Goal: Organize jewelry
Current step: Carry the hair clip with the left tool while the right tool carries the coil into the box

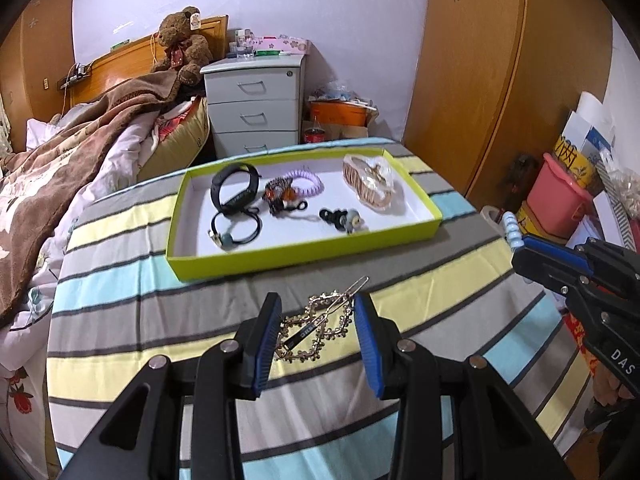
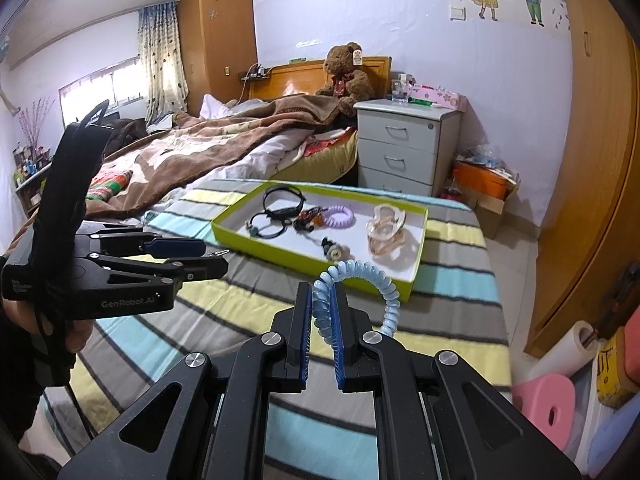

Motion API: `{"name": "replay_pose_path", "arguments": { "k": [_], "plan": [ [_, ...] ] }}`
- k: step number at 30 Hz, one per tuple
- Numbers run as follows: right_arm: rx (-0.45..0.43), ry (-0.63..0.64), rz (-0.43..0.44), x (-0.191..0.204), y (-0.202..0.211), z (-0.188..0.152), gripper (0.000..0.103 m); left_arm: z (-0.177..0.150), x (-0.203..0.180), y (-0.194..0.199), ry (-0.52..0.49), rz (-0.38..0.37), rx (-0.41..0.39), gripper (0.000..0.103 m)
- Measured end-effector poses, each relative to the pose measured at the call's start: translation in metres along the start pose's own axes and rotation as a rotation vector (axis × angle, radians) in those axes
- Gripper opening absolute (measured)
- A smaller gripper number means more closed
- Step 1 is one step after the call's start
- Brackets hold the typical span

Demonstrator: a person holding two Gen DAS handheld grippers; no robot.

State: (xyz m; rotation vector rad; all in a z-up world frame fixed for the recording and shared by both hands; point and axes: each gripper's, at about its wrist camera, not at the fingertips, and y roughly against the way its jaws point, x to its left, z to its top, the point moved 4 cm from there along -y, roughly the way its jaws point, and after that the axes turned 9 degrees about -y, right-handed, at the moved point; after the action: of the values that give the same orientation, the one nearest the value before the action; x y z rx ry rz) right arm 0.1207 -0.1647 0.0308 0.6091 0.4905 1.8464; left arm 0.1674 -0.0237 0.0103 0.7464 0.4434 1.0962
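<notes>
A green tray [image 1: 280, 258] with a white inside sits on the striped table. It holds a black band [image 1: 234, 190], a purple coil tie [image 1: 306, 178], a clear hair claw [image 1: 370, 180] and several hair ties. A gold hair clip [image 1: 320, 326] lies on the cloth in front of the tray. My left gripper [image 1: 318, 316] is open with a finger on each side of the clip. My right gripper [image 2: 323, 304] is shut on a light blue coil hair tie [image 2: 360, 280], held above the cloth near the tray's [image 2: 316, 256] front right corner.
The striped cloth [image 1: 160, 292] covers the table. A bed with a brown blanket [image 1: 60, 168] lies to the left. A grey drawer unit [image 1: 256, 108] stands behind the table. A wooden wardrobe [image 1: 472, 60] and a pink bucket [image 1: 560, 196] are on the right.
</notes>
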Motion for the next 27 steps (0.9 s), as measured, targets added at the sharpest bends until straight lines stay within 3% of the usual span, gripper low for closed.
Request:
{"name": "replay_pose_path", "arguments": {
  "k": [16,27],
  "plan": [
    [-0.011,0.027,-0.033,-0.013,-0.028,0.048,0.009,0.040,0.020,-0.002,0.002,0.010,-0.050,0.039],
    [0.031,0.095,-0.036,-0.014,-0.084,0.082,0.009,0.056,0.031,-0.023,0.019,0.002,-0.053,0.039]
  ]
}}
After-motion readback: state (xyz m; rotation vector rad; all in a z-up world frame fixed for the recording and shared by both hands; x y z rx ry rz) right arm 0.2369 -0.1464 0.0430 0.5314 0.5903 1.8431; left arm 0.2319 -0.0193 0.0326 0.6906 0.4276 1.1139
